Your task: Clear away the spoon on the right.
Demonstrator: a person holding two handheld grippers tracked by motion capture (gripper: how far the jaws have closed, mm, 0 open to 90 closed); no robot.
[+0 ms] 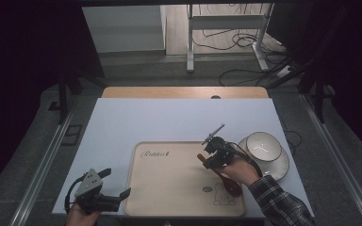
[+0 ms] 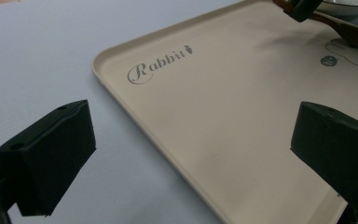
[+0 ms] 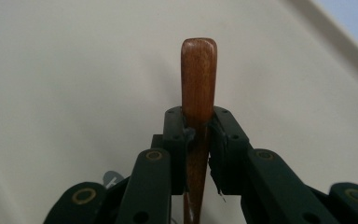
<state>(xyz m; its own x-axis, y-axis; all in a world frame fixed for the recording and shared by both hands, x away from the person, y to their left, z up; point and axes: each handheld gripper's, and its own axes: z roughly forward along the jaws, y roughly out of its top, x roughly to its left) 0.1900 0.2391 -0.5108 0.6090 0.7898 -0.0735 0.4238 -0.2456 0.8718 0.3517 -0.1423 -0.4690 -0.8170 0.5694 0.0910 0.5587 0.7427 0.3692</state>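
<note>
A brown wooden spoon (image 1: 228,183) hangs low over the right part of a beige tray (image 1: 169,188) printed with "Rabbit". My right gripper (image 1: 206,159) is shut on its handle, and the spoon's bowl points back toward the person's hand. In the right gripper view the handle (image 3: 198,70) sticks out past the closed right gripper (image 3: 198,123), with the tray (image 3: 74,70) below. My left gripper (image 1: 116,182) rests at the tray's near left corner, open and holding nothing. The left gripper view has the left gripper (image 2: 186,144) wide apart over the tray (image 2: 223,116), with the spoon (image 2: 349,32) far off.
A white bowl (image 1: 263,145) stands on a white plate (image 1: 280,168) just right of the tray. The white table top (image 1: 169,117) stretches behind the tray. A wooden strip (image 1: 184,92) runs along the far edge.
</note>
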